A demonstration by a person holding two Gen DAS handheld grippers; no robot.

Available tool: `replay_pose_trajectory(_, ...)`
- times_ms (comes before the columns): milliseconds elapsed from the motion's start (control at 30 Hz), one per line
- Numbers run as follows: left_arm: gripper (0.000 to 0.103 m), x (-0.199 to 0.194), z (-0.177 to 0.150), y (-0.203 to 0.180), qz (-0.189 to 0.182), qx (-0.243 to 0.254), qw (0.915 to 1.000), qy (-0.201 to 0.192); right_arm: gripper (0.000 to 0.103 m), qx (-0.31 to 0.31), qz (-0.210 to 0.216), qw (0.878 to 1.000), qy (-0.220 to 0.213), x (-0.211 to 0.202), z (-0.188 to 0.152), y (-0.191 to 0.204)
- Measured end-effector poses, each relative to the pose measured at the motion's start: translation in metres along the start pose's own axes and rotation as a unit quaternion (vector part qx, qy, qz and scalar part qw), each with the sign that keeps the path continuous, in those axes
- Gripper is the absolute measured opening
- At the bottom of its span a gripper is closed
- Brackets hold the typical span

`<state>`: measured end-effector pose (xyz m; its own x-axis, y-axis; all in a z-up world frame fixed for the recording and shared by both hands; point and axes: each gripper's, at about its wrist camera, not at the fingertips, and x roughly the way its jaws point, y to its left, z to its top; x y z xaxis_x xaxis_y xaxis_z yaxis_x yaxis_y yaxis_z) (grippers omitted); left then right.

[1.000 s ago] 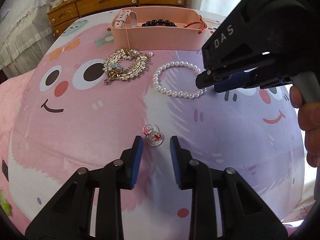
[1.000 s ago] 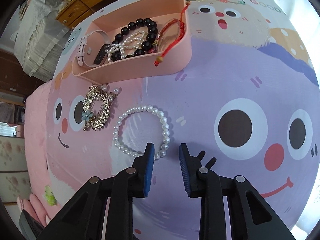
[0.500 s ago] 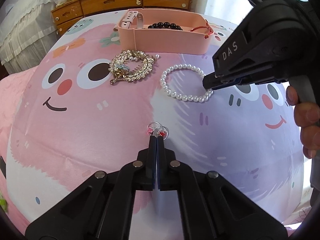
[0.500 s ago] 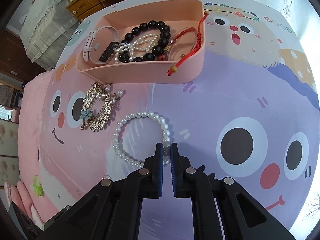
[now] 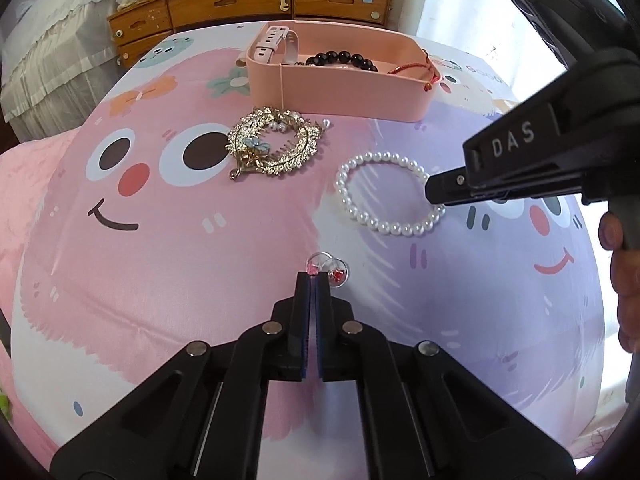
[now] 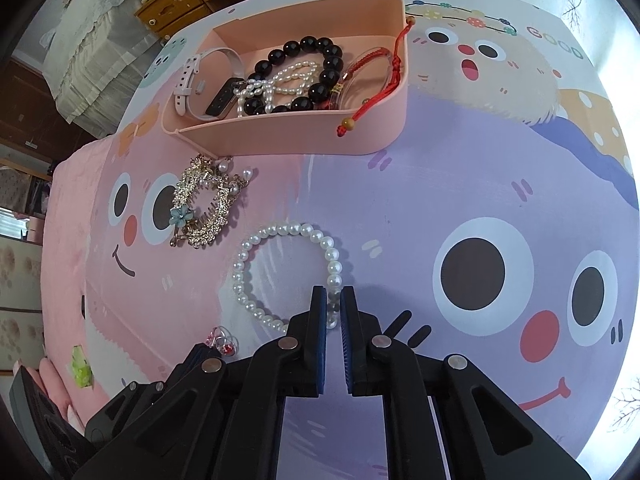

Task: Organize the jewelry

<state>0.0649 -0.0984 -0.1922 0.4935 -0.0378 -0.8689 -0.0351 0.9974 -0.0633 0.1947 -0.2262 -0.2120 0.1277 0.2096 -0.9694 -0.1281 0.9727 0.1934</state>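
My left gripper [image 5: 313, 280] is shut on a pair of clear hoop earrings with red and pink charms [image 5: 335, 270], which also show in the right wrist view [image 6: 222, 342]. My right gripper [image 6: 333, 294] is shut on the near side of a white pearl bracelet [image 6: 256, 240] lying on the cartoon-print cloth; the bracelet also shows in the left wrist view [image 5: 360, 208]. A gold rhinestone hair comb [image 5: 272, 144] lies left of the bracelet. A pink tray [image 6: 304, 136] behind holds a black bead bracelet [image 6: 316, 64], small pearls, a red cord bracelet and a watch.
A wooden dresser [image 5: 248, 0] stands beyond the far edge of the table. A lace-covered bed [image 5: 52, 48] is at the far left. The pink and purple cloth [image 6: 460, 184] covers the whole tabletop.
Both grippers have closed: the left on the earrings, the right on the pearl bracelet. The views have pulled slightly closer to the jewelry.
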Motion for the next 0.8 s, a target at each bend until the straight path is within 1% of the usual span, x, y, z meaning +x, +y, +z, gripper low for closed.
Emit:
replay_pose_trajectory(33,0.008,0.000,0.001,0.000,-0.002,0.001,1.0000,-0.001,0.007,0.000,0.001,1.000,0.000,-0.001,0.000,0.000)
replay_pose_trajectory(67,0.017,-0.001,0.002,-0.001,-0.003,0.003,1.0000,-0.003,0.007,0.000,0.001,1.000,0.000,-0.002,0.000,-0.001)
replay_pose_trajectory(100,0.022,-0.002,0.002,-0.001,-0.004,0.005,1.0000,-0.006,0.007,0.001,0.002,1.000,0.000,-0.003,0.000,-0.001)
replay_pose_trajectory(133,0.031,-0.003,0.002,-0.002,-0.005,0.007,0.9999,-0.009,0.007,0.002,0.003,1.000,0.000,-0.004,0.000,-0.003)
replay_pose_trajectory(167,0.035,-0.004,0.003,-0.003,-0.006,0.007,0.9999,-0.011,0.007,0.003,0.004,1.000,0.001,-0.005,0.000,-0.003)
replay_pose_trajectory(200,0.036,-0.003,0.004,-0.002,-0.007,0.007,0.9999,-0.012,0.007,0.004,0.005,1.000,0.000,-0.005,0.000,-0.004)
replay_pose_trajectory(333,0.036,0.002,0.006,-0.001,-0.008,0.000,1.0000,-0.004,0.007,0.006,0.006,1.000,0.001,-0.006,0.001,-0.007)
replay_pose_trajectory(500,0.036,0.005,0.006,0.001,-0.012,0.000,0.9999,-0.007,0.007,0.009,0.005,1.000,0.002,-0.007,0.001,-0.012)
replay_pose_trajectory(533,0.033,0.005,0.006,0.002,-0.012,0.001,0.9999,-0.009,0.007,0.010,0.005,1.000,0.003,-0.007,0.001,-0.012)
replay_pose_trajectory(567,0.027,0.004,0.006,0.002,-0.011,0.002,0.9999,-0.010,0.007,0.011,0.004,1.000,0.003,-0.007,0.001,-0.014)
replay_pose_trajectory(667,0.018,0.004,0.005,0.001,-0.016,0.005,0.9998,-0.008,0.007,0.014,0.003,1.000,0.004,-0.006,0.002,-0.016)
replay_pose_trajectory(800,0.014,0.004,0.004,-0.001,-0.011,0.012,0.9998,-0.013,0.007,0.015,0.003,1.000,0.005,-0.006,0.001,-0.017)
